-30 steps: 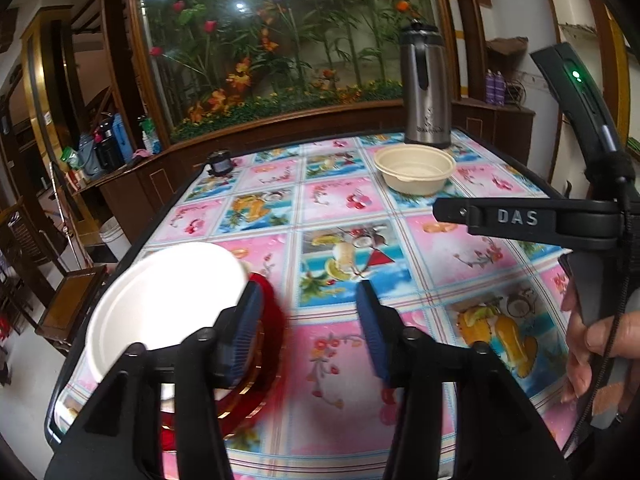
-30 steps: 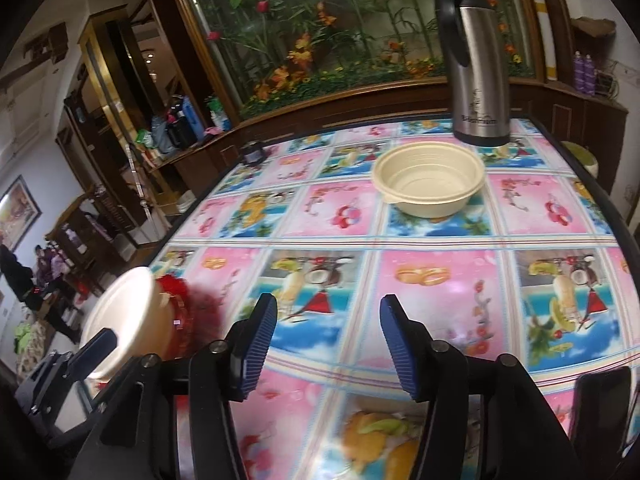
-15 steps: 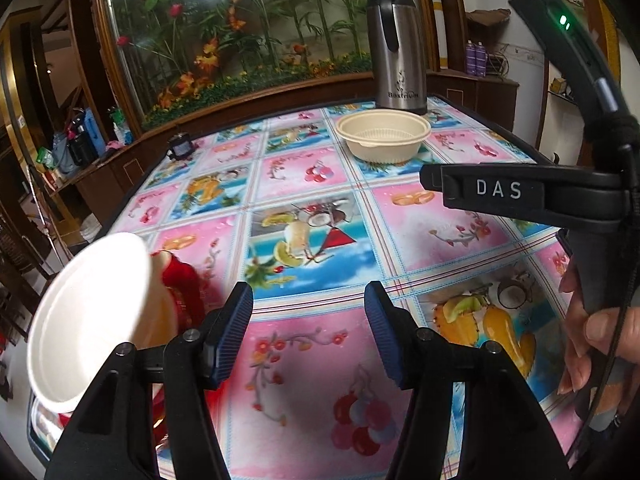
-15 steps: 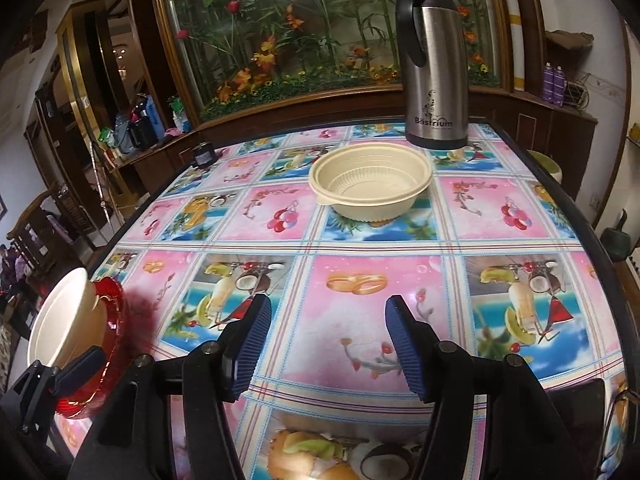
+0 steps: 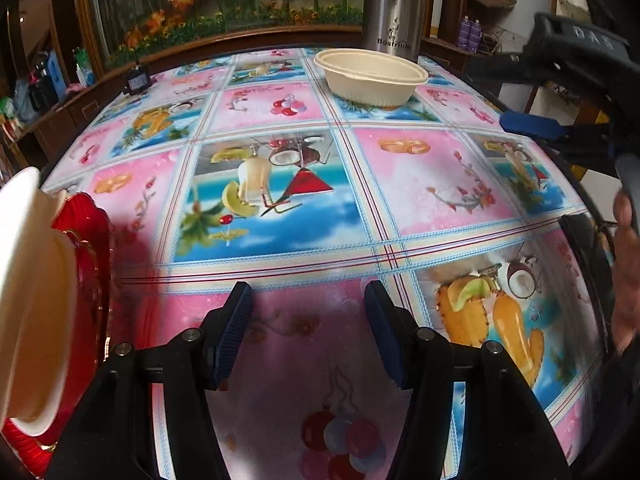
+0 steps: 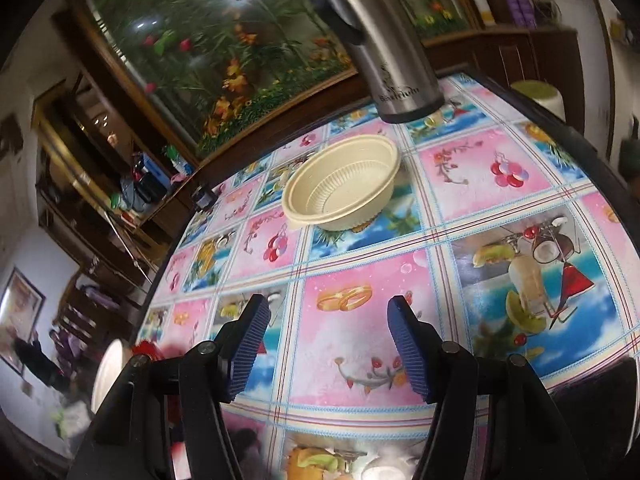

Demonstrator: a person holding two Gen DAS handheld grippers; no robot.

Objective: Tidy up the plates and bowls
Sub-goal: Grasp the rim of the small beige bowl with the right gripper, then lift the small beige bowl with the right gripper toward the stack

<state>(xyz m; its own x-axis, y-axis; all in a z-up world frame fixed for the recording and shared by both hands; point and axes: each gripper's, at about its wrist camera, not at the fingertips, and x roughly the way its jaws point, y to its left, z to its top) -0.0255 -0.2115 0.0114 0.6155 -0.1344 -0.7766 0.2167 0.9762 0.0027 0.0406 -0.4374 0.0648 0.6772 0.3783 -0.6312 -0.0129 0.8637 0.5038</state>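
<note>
Fingers of my left gripper [image 5: 306,336] and right gripper [image 6: 326,346] stand spread and empty, the left having just been opening; I judge white bowl [image 5: 28,300] on red plate [image 5: 90,280] done, beige bowl [image 6: 342,184] still to stack.

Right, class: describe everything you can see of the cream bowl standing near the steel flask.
The cream bowl is round and shallow, with a flat out-turned rim, a small tab at one side and fine ribs running down its wall inside and out. It looks like thin moulded plastic or pulp. It is empty and stands upright on the patterned tablecloth, just in front of the steel flask; whether they touch cannot be told. Neither gripper touches it.
</note>
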